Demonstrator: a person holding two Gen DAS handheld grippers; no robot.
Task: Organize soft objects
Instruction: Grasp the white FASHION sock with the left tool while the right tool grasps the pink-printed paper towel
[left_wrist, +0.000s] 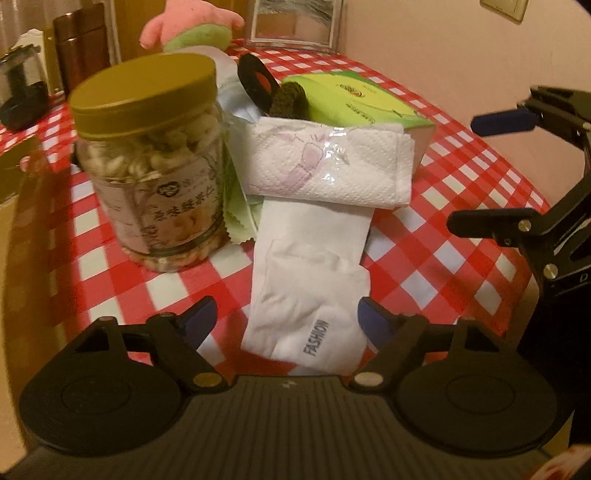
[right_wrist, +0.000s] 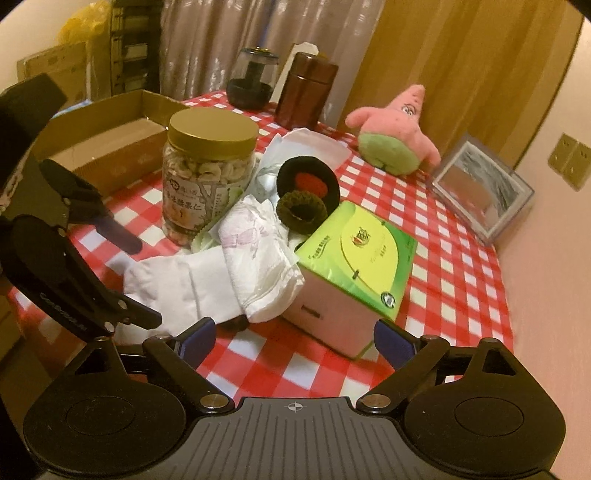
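A white sock (left_wrist: 310, 295) marked FASHION lies flat on the red checked tablecloth (left_wrist: 443, 240), its toe end between the open fingers of my left gripper (left_wrist: 288, 317). A folded white tissue pack (left_wrist: 332, 166) lies across the sock's far end, against a green tissue box (left_wrist: 354, 96). In the right wrist view the sock (right_wrist: 177, 284), the tissue pack (right_wrist: 258, 258) and the box (right_wrist: 354, 266) sit ahead of my open, empty right gripper (right_wrist: 295, 339). Black and olive hair ties (right_wrist: 303, 188) lie behind. A pink plush star (right_wrist: 399, 133) stands at the back.
A gold-lidded jar of nuts (right_wrist: 207, 177) stands left of the sock. An open cardboard box (right_wrist: 107, 136) sits at the table's left edge. A brown canister (right_wrist: 306, 92), a dark glass jar (right_wrist: 251, 81) and a framed mirror (right_wrist: 484, 188) stand at the back.
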